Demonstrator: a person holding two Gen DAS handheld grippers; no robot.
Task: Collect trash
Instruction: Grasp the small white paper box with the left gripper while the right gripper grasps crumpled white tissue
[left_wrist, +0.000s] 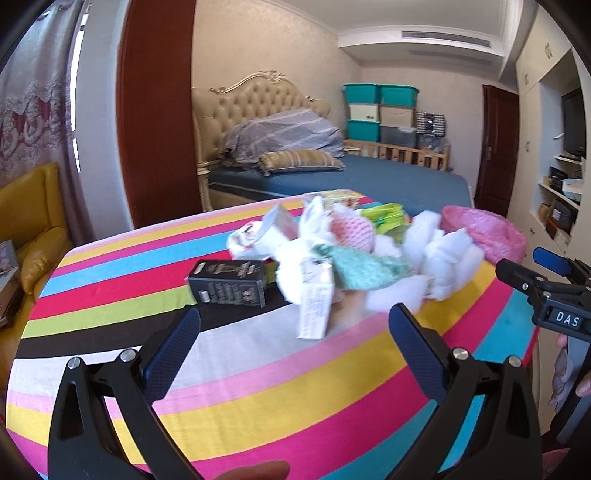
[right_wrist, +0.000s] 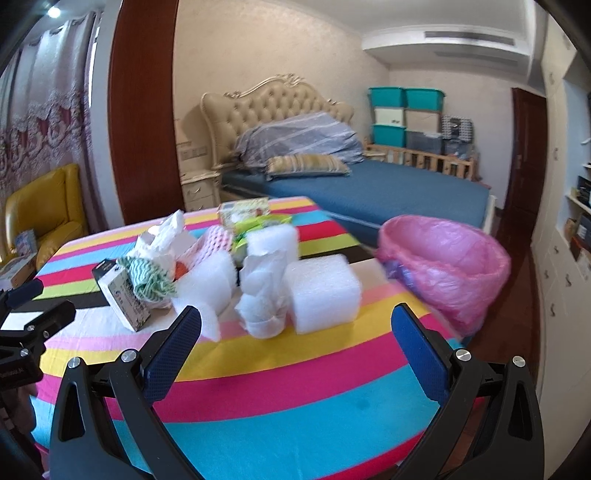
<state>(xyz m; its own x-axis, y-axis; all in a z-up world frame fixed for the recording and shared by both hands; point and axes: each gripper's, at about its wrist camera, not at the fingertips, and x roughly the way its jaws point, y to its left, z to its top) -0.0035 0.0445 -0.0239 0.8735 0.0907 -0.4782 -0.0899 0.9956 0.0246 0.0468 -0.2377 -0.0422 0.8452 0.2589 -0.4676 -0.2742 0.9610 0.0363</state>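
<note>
A pile of trash lies on the striped table (left_wrist: 258, 369): a black box (left_wrist: 229, 286), a white carton (left_wrist: 316, 306), a green-striped cloth (left_wrist: 354, 267), pink foam netting (left_wrist: 351, 230) and white foam wrap (left_wrist: 439, 258). My left gripper (left_wrist: 295, 321) is open and empty, just short of the carton. In the right wrist view a white foam block (right_wrist: 321, 291) and crumpled foam wrap (right_wrist: 264, 295) lie just ahead of my open, empty right gripper (right_wrist: 297, 319). A bin lined with a pink bag (right_wrist: 447, 266) stands at the table's right edge; it also shows in the left wrist view (left_wrist: 487, 232).
A green packet (right_wrist: 258, 229) and a printed box (right_wrist: 243, 210) lie at the table's far side. A yellow armchair (left_wrist: 33, 221) stands to the left. A bed (left_wrist: 351, 181) with stacked storage bins (left_wrist: 380, 110) is behind. Shelves (left_wrist: 557, 206) line the right wall.
</note>
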